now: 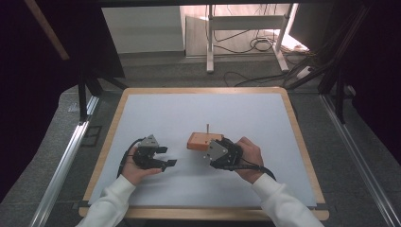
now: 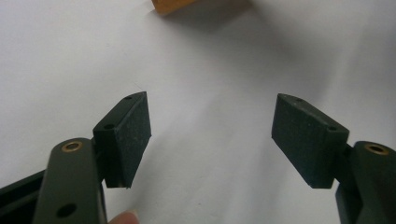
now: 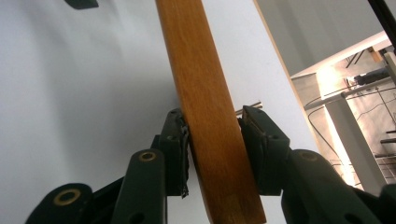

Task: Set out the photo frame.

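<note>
The right gripper (image 3: 212, 140) already pinched the wooden block (image 1: 202, 141) near the table's (image 1: 246, 101) centre, at two o'clock from the idle left gripper (image 2: 212, 135) with spread jaws, so moving it remained.

Wooden block (image 3: 212, 126): orange-brown wood, smooth, faint satin sheen, fine grain; thin peg (image 1: 207, 128) on top, pale wood-like. Right gripper (image 3: 212, 140): matt black plastic, brass-coloured inserts at pivots, pads dull and rubbery, one frayed at edge. Left gripper (image 2: 212, 135): same matt black plastic, pads finely speckled, slightly rough. Table (image 1: 198, 90): light wood rim, smooth; white mat (image 1: 189, 113) matt, paper-like. Sleeves (image 1: 111, 203): white cloth, soft knit
</note>
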The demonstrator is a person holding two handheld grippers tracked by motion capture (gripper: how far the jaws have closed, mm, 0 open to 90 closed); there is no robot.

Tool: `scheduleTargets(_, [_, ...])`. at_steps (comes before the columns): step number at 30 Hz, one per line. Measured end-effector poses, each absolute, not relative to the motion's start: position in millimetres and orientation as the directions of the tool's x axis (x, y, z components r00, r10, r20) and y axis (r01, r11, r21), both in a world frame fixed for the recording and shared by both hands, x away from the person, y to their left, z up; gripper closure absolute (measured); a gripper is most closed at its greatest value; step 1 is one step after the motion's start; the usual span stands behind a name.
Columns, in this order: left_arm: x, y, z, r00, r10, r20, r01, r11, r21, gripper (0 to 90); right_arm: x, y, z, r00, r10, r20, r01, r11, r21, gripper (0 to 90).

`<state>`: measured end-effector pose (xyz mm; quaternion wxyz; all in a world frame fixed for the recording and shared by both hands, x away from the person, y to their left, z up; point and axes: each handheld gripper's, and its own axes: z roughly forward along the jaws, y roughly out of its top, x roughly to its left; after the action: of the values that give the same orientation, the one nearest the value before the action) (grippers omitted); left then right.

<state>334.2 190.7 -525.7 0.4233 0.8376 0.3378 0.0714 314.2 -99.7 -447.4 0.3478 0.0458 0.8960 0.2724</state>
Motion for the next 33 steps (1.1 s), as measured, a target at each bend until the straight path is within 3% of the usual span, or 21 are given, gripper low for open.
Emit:
scheduleTargets(9, [334.3,190.7,-525.8,0.761,0.627,-0.164,0.505,-0.415,0.757,27.8,320.5,-95.7,-434.1,-0.753,0.300,-0.585,-0.113,0.818,0.565,68.8])
scheduleTargets(20, [334.1,191.6,-525.2,0.758,0.631,-0.165,0.507,-0.411,0.758,27.8,317.4,-94.7,-424.7,-0.777,0.318,-0.543,-0.108,0.783,0.613,69.3])
scheduleTargets(33, [333.7,192.4,-524.7,0.754,0.635,-0.166,0.508,-0.404,0.761,27.8,294.9,-89.1,-404.4,-0.840,0.272,-0.469,-0.147,0.719,0.680,69.0])
